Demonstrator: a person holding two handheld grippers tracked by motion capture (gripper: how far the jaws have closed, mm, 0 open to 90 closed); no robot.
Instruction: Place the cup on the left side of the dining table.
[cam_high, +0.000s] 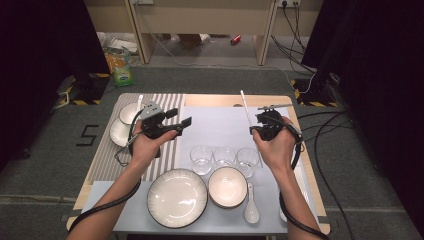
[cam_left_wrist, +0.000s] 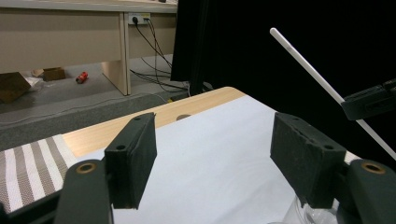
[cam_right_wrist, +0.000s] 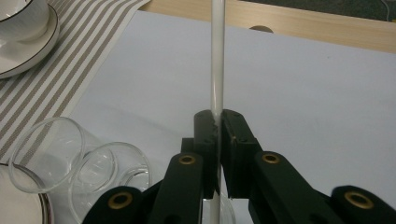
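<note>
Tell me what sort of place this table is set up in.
Probably a lab or recording room, not a home dining room. The table is laid with a plate, a bowl and glasses, but black curtains flank it, loose cables cross the carpet, and hazard tape marks stand bases.

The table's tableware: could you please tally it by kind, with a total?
Glasses: 3
Bowls: 1
Plates: 1
Spoons: 1
Cups on saucers: 1
White sticks, held in the right gripper: 1
Total: 8

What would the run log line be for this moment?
left hand-held gripper: open, holding nothing | right hand-held gripper: shut on white stick | three glasses: untouched
</note>
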